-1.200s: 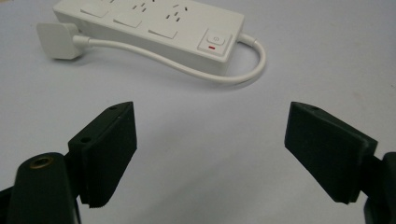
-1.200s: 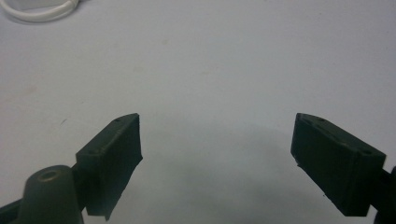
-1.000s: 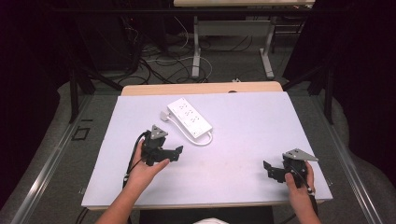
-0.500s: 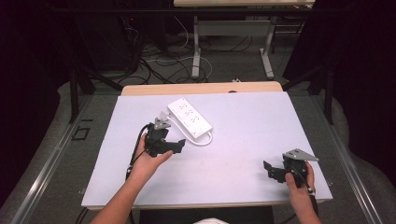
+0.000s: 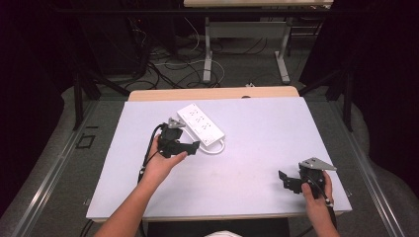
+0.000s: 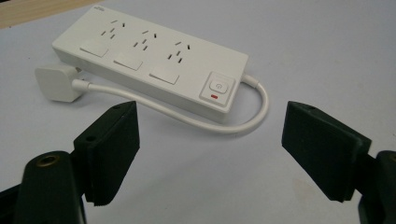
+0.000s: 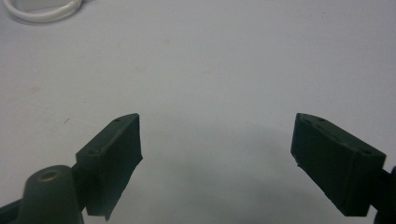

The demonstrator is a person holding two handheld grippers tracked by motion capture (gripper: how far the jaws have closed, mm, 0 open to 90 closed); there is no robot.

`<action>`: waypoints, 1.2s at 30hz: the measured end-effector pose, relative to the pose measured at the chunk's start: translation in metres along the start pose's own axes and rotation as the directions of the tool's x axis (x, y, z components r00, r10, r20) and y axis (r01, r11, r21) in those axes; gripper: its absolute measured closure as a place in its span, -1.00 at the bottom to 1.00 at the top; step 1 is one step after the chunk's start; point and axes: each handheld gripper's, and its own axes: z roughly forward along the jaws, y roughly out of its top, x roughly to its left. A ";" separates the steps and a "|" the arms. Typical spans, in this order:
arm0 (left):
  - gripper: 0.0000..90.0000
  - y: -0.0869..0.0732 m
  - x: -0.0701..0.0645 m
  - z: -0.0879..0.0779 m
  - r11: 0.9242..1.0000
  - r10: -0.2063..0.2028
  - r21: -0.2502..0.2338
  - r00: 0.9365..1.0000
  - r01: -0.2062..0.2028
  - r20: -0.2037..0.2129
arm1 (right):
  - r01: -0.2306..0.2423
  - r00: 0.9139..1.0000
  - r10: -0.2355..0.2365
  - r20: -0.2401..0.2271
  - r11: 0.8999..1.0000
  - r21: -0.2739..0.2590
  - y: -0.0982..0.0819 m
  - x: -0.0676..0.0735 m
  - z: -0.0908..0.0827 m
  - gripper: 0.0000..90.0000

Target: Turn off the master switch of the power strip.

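Right gripper: nearest item, held low at the near right of the table; jaws stand wide apart with nothing between them, only bare tabletop ahead in the right gripper view; a loop of white cord shows at that view's top left corner. Left gripper: mid-table on the left, held in the person's left hand, its nose just short of the power strip; jaws apart, having just been closing a little, and nothing lies between the pads. Cord: white, runs from the strip's switch end, curls round in a loop and passes along the strip's near side, just ahead of the jaws. Plug: white, lying on the table beside the strip's far end, touching or nearly touching it. Power strip: white, three socket groups and a switch with a red mark, lying flat and slantwise toward the table's far left, untouched. Step in hand, as I judge it: the approach to the strip or its cord. Handling notes: settle which part is wanted before closing; for the cord, drop the pads to either side of it and pinch squarely so it does not roll out; for the strip body, come across its narrow width, since its length will not fit; keep the right gripper ready to steady the far end.
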 end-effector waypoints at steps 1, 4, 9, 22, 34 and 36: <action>-0.54 0.001 0.000 0.001 1.000 -0.009 0.003 1.000 0.009 -0.001 | -0.002 1.000 0.002 0.000 1.000 0.001 0.000 0.000 0.000 -0.66; -0.49 0.005 0.002 0.004 1.000 -0.010 0.003 1.000 0.010 0.002 | -0.003 1.000 0.003 -0.004 1.000 0.004 0.000 0.001 0.000 -0.66; -0.45 0.012 0.003 0.008 1.000 -0.028 0.001 0.999 0.028 0.014 | 0.005 1.000 -0.005 -0.004 1.000 0.007 0.000 0.001 0.001 -0.66; -0.45 0.029 -0.004 0.021 1.000 0.011 0.020 1.000 -0.012 0.016 | 0.002 1.000 -0.002 -0.012 1.000 0.011 -0.001 0.002 0.002 -0.66; -0.34 0.040 0.000 0.030 0.999 -0.023 0.030 1.000 0.023 0.014 | 0.015 1.000 -0.015 -0.019 1.000 0.013 -0.002 0.003 0.004 -0.66; -0.30 0.042 0.000 0.031 0.999 -0.025 0.030 1.000 0.024 0.011 | 0.017 1.000 -0.017 -0.020 1.000 0.013 -0.002 0.003 0.004 -0.66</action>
